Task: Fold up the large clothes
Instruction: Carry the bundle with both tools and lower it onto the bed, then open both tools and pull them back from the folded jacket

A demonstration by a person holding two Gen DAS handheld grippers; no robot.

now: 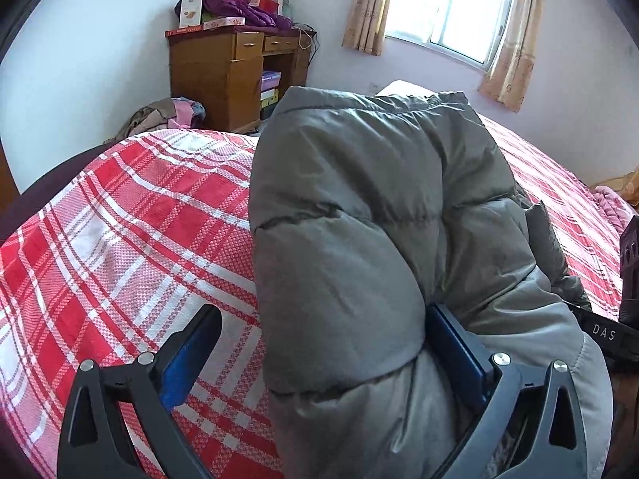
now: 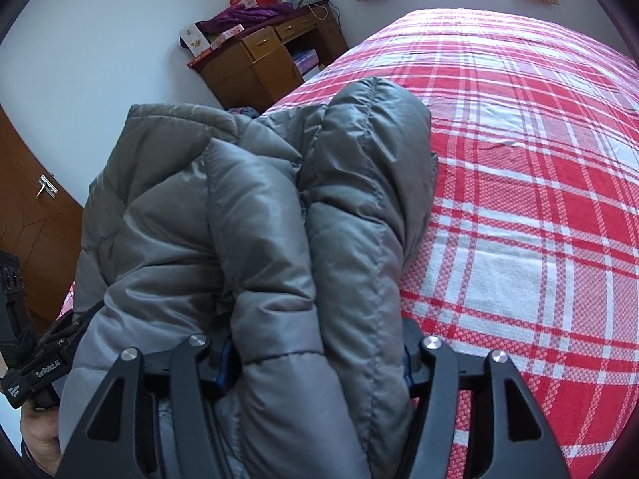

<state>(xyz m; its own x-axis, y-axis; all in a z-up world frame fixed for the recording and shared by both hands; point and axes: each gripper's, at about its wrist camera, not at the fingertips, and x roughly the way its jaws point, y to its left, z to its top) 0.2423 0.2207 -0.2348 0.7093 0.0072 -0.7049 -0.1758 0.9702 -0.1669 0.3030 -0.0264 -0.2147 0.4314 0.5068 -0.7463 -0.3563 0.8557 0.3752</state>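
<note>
Both claws flank the grey quilted puffer jacket [image 1: 359, 207] bundled on the red-and-white plaid bedspread [image 1: 120, 239]: left gripper [image 1: 323, 343] gapes fully, holding nothing, while right gripper [image 2: 315, 363], half-open, loosely straddles a sleeve fold, so withdraw gently.

Left gripper [image 1: 319, 343]: black triangular cut-out linkage arms, silver round screws, blue pads on fingers [image 1: 187, 363]. Right gripper [image 2: 315, 363] same black build, silver screws. White "GenRobot.AI" lettering on black body at 8 o'clock.
</note>
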